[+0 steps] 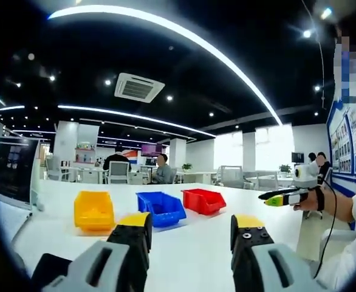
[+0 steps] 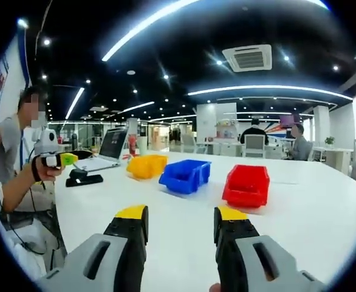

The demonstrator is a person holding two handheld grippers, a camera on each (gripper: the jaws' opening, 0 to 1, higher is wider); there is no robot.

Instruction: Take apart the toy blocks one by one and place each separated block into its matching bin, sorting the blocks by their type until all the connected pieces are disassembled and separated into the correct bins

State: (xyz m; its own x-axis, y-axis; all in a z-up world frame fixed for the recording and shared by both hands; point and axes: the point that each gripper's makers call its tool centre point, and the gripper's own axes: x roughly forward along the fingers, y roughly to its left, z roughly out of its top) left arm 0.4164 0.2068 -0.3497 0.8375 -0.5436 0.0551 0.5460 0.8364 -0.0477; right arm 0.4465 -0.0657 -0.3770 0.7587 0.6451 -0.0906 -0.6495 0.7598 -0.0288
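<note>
Open-plan office, white tabletop [image 2: 324, 201]: yellow plastic bin [image 2: 146, 165], blue plastic bin [image 2: 185, 175] & red plastic bin [image 2: 246, 185] lined up w/ open tops for sorting; left gripper [image 1: 190, 234] & right gripper [image 2: 179, 228] hover wide, empty; toy blocks not seen.

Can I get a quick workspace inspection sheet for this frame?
Surface: white table, bare in front.
Job's things: yellow bin, blue bin, red bin in a row; no blocks seen.
Clutter: laptop, black device.
Grippers: left gripper and right gripper both open, holding nothing.
Cables: black cable hanging from a seated person's wrist.
Surroundings: open office, people seated, ceiling lights.
</note>
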